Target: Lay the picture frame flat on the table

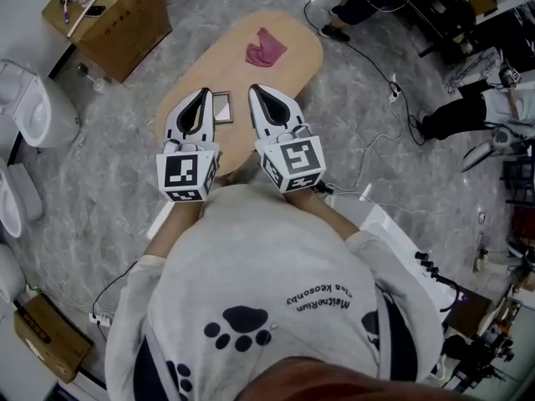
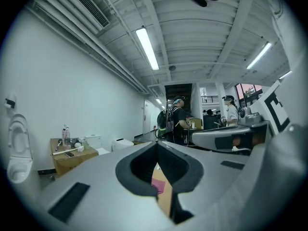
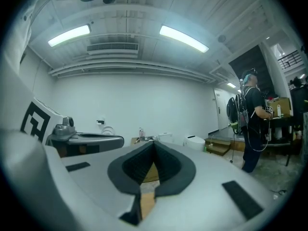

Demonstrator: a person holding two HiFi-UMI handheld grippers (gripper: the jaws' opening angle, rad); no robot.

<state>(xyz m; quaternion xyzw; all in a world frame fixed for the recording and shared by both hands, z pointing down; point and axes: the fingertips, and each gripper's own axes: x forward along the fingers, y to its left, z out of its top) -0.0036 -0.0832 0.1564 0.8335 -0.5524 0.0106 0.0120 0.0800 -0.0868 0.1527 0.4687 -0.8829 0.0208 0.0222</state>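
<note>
Wooden table (image 1: 294, 67), one picture frame (image 1: 222, 107), one pink cloth (image 1: 265, 48), left tongs (image 1: 203, 93), right tongs (image 1: 254, 89) (both closed)

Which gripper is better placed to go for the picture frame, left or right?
Left, by a little. In the head view the picture frame sits right beside the left gripper, while bare table separates it from the right gripper. Both are shut and empty, so either must open first.

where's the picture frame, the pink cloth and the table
picture frame (image 1: 223, 108), head view, its visible middle
pink cloth (image 1: 265, 48), head view, its middle
table (image 1: 219, 61), head view, bare top
</note>
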